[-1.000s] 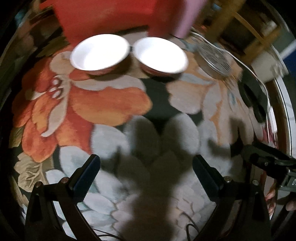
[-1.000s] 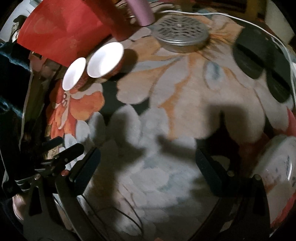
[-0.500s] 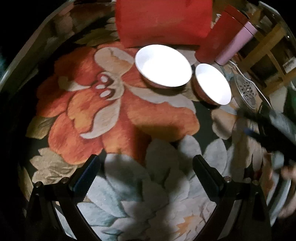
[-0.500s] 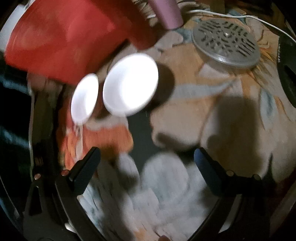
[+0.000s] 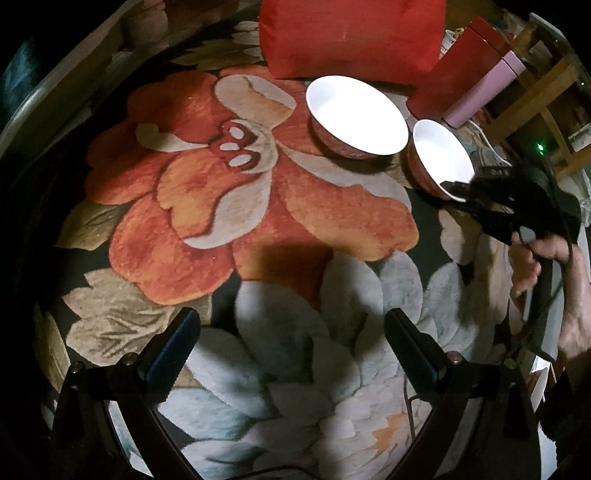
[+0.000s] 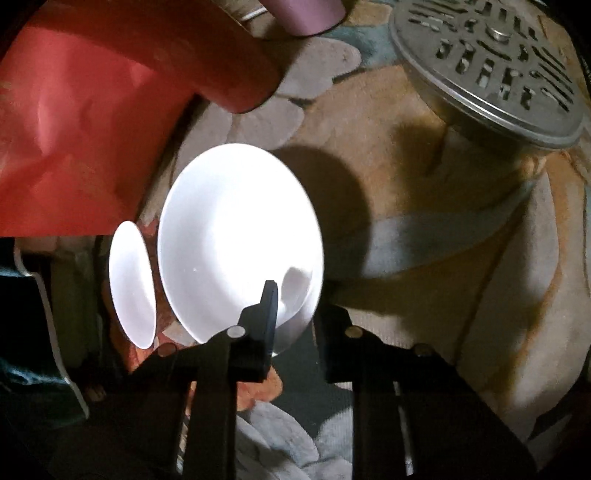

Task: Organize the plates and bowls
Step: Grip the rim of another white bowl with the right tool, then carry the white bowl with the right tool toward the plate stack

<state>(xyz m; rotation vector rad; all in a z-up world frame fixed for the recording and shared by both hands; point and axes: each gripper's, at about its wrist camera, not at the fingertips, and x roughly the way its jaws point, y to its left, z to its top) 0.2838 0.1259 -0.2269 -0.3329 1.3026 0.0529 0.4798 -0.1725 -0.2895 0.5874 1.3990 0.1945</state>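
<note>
Two red-sided bowls with white insides stand side by side on a flowered rug. In the left wrist view the left bowl (image 5: 356, 114) is ahead and the right bowl (image 5: 441, 157) sits beside it. My right gripper (image 6: 295, 314) is shut on the near rim of the right bowl (image 6: 236, 236), one finger inside and one outside; it also shows in the left wrist view (image 5: 458, 190). The left bowl (image 6: 131, 290) is just left of it. My left gripper (image 5: 291, 350) is open and empty above the rug, well short of both bowls.
A red cushion (image 5: 351, 33) lies behind the bowls. A red cylinder (image 5: 454, 70) and a pink cylinder (image 5: 484, 92) stand at the back right. A round perforated metal lid (image 6: 491, 62) lies right of the bowls. The rug's edge (image 5: 55, 85) curves at left.
My right gripper moved forward to the right bowl and shut on its rim. My left gripper swung left, so the bowls now sit further right in its view.
</note>
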